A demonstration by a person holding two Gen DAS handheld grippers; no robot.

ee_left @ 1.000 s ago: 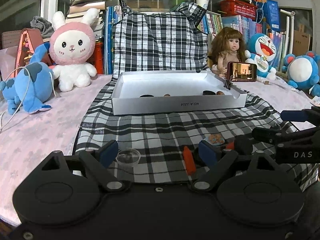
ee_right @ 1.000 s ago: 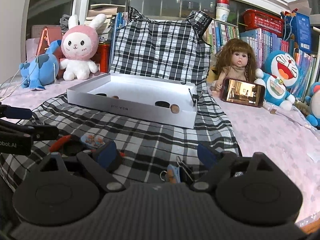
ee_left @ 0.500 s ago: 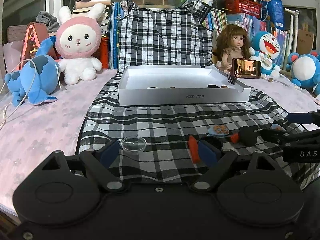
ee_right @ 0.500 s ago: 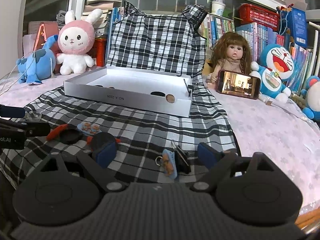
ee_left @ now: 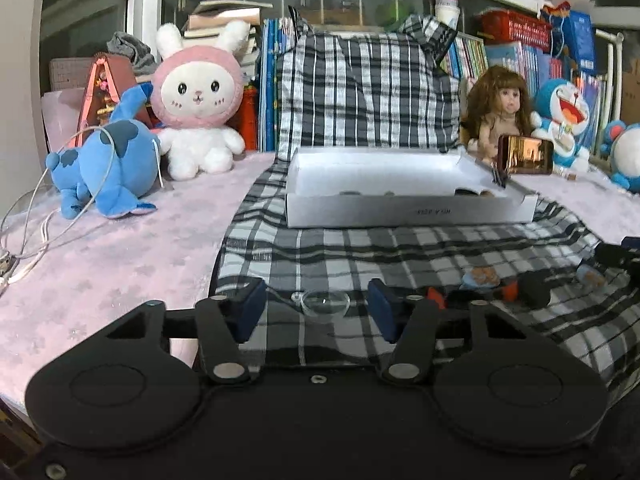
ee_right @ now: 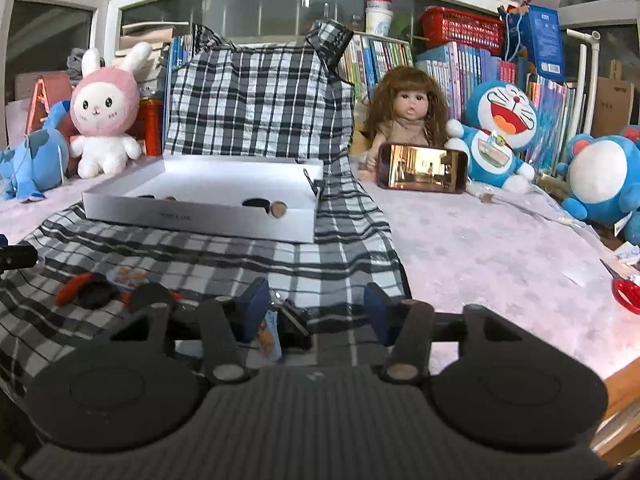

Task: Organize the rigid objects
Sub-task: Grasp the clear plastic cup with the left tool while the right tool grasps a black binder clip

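Left wrist view shows the left tool (ee_left: 318, 308) with its fingers apart, low over the plaid cloth (ee_left: 360, 248), and a small clear dish (ee_left: 325, 303) lies on the cloth between them, a bit nearer to the right finger. Right wrist view shows the right tool (ee_right: 314, 308) also spread apart, with a small clip with a picture tag (ee_right: 280, 328) just beside its left finger.

Both tools look ready for a pick, so the step in hand is prob. the grasp. For the dish: centre it first, then close slowly, bc clear plastic is smooth and the rim can slip or tip up. For the clip: shift the tool a little to the left (the thing sits off-centre), then close on the body, not on the loose tag.

The white box (ee_left: 408, 210) is well apart, farther back on the cloth, w/ some small things already inside.
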